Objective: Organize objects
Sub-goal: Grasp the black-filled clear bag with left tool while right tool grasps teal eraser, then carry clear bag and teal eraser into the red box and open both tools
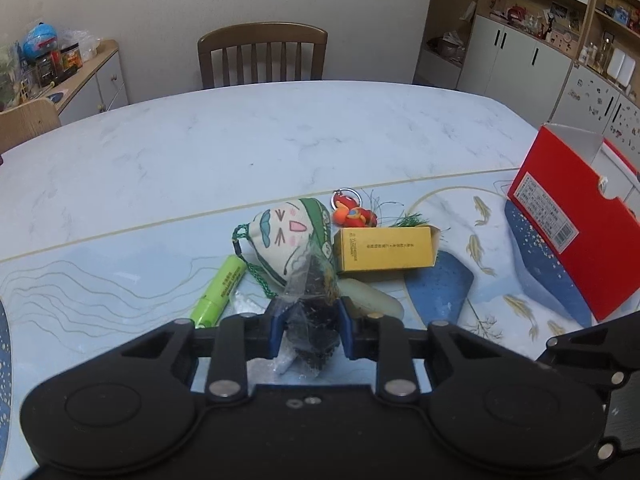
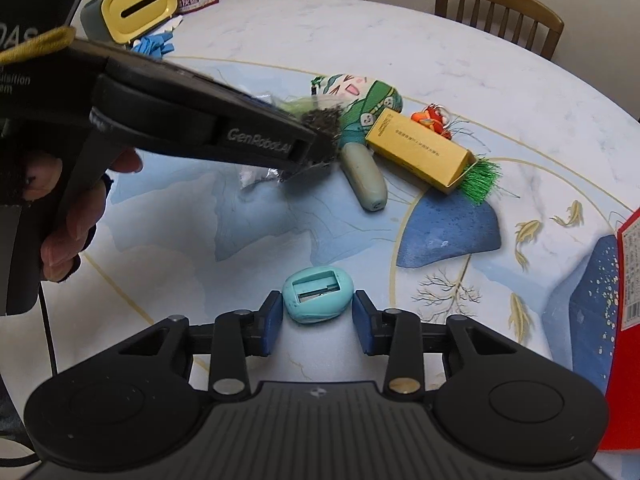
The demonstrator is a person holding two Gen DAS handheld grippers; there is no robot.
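Nearest in the left wrist view, the left gripper (image 1: 308, 330) has its fingers clenched on a clear plastic bag of dark bits (image 1: 310, 300), held just above the desk (image 1: 200, 152). In the right wrist view, the right gripper (image 2: 316, 320) hangs released, its fingers straddling a small teal case (image 2: 318, 294) at 12 o'clock without clearly touching it. Judged from this, sorting is barely begun: one item is in hand and the red box (image 1: 576, 236), standing open at 2 o'clock, shows nothing inside from here. Left lying in a loose cluster just beyond the bag are a green tube (image 1: 220, 290), a pale oblong case (image 1: 376, 298), a face-printed cloth pouch (image 1: 288, 240), a yellow carton (image 1: 386, 250), a green tassel (image 2: 482, 176) and an orange keychain (image 1: 354, 212). The desk is pale marble with a blue fish-patterned mat (image 1: 440, 292) on the near half. Farther off, a wooden chair (image 1: 262, 54) at 12 o'clock, a low cabinet (image 1: 92, 80) at 10, shelving (image 1: 520, 20) at 1.
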